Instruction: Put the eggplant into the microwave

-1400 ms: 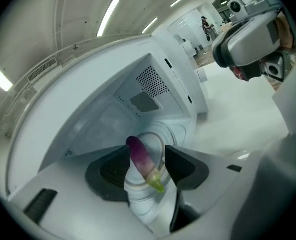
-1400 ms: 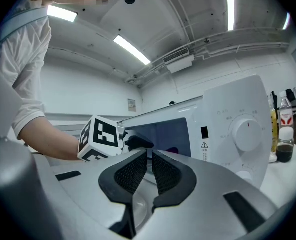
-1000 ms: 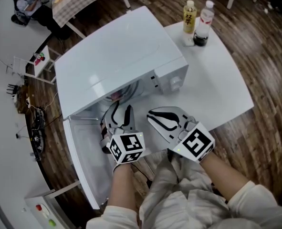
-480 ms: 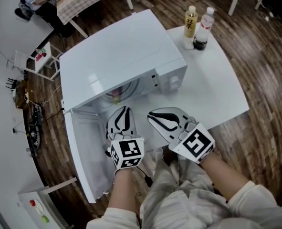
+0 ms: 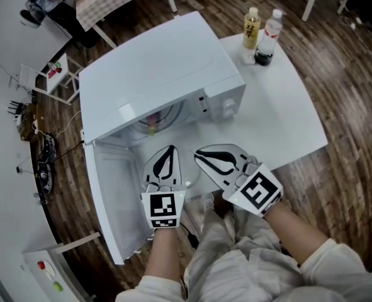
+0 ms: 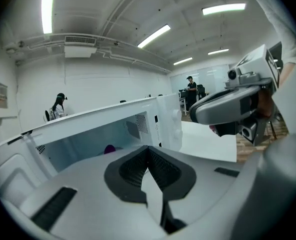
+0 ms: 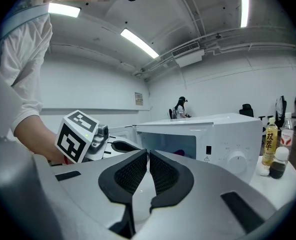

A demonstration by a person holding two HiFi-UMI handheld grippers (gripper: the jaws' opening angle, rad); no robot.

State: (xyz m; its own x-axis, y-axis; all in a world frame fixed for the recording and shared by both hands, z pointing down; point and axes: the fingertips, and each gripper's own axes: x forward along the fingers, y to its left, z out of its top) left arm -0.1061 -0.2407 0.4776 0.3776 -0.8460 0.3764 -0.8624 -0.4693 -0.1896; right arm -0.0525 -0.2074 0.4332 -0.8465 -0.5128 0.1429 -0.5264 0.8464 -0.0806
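Note:
The white microwave stands on the white table with its door swung open to the left. A purple eggplant lies inside the cavity, and its purple shape also shows through the opening in the right gripper view. My left gripper is just in front of the opening, shut with nothing between its pads, and it does not touch the eggplant. My right gripper hovers beside it to the right, also shut and empty.
Two bottles, one yellow and one clear with a dark base, stand at the table's far corner. The open door blocks the left side. Wooden floor surrounds the table. A person sits far behind.
My left gripper's jaws have closed empty. It has drawn back a little from the microwave opening toward me and rolled upright. The right gripper has stayed put.

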